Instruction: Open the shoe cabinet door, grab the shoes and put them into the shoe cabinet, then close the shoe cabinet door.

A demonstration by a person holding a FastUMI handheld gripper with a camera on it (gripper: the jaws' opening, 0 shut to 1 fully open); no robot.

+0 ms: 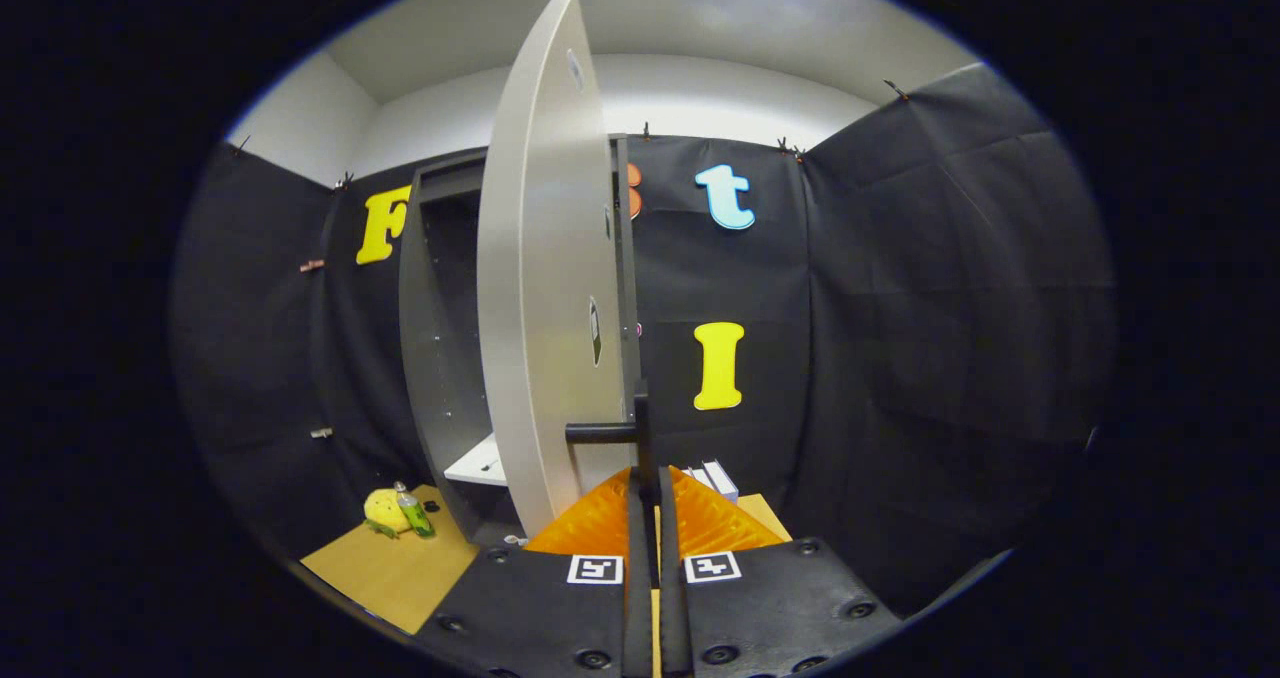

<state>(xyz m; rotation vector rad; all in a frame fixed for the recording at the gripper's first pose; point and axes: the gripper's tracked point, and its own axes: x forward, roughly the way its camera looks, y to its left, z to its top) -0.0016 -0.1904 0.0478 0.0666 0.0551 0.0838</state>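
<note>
The shoe cabinet [440,358] is a tall dark grey box against the black cloth wall, with a white shelf [480,466] low inside it. Its white door [545,278] stands swung out towards me, nearly edge-on. A black handle [612,432] sticks out from the door's lower edge. My gripper [648,503] is shut on the upright part of that handle, and its fingers [590,528] press together around the thin black bar. A pale boxy thing [718,478], perhaps the shoes, lies just beyond the fingers to the right, mostly hidden.
A yellow plush toy [385,510] and a small green bottle [412,513] lie on the wooden floor [400,568] left of the cabinet. Black cloth walls close in on the left, back and right.
</note>
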